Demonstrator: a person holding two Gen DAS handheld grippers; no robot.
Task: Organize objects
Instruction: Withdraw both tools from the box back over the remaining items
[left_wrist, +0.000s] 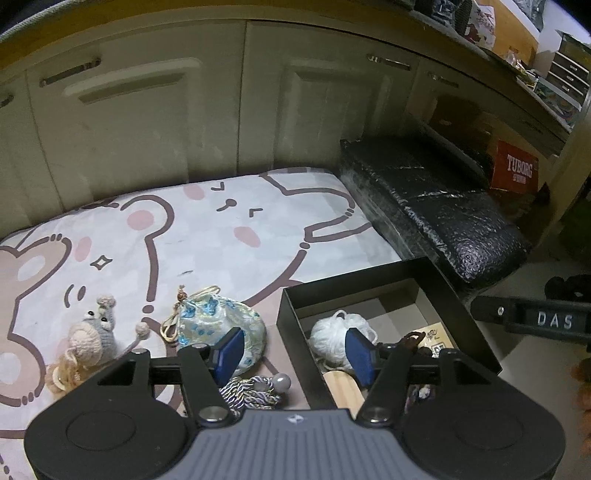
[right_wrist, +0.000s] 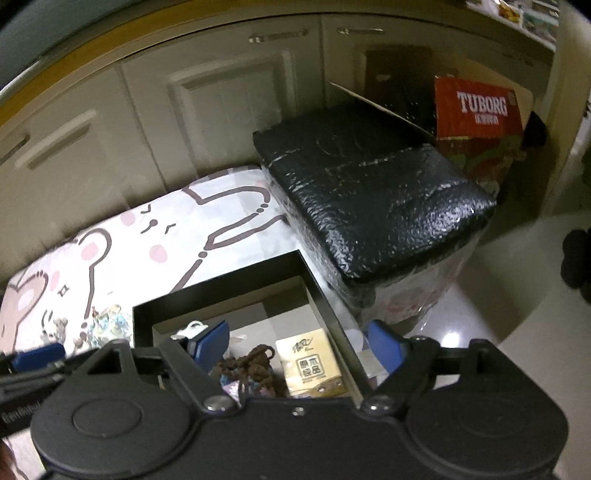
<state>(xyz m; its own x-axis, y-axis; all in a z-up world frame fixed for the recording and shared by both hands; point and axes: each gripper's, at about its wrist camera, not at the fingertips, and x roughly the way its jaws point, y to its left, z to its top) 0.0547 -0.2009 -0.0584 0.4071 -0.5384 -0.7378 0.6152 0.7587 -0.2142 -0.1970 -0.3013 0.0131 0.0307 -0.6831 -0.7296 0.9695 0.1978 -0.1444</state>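
A black open box (left_wrist: 354, 284) sits at the right edge of a bear-print mat (left_wrist: 184, 229). In it lie a white yarn ball (left_wrist: 332, 336), a brown knotted cord (right_wrist: 255, 365) and a tan tissue packet (right_wrist: 310, 365). Left of the box on the mat are a floral drawstring pouch (left_wrist: 221, 321), a crochet snail toy (left_wrist: 92, 339) and a twisted tassel cord with a grey bead (left_wrist: 255, 391). My left gripper (left_wrist: 295, 354) hangs open over the box's left wall, holding nothing. My right gripper (right_wrist: 295, 345) is open above the box's right side, also holding nothing.
A black foam-wrapped block (left_wrist: 443, 206) stands right behind the box, with a red Tuborg carton (right_wrist: 476, 110) beyond it. Cream cabinet doors (left_wrist: 147, 110) close off the back. Pale floor (right_wrist: 480, 295) lies to the right.
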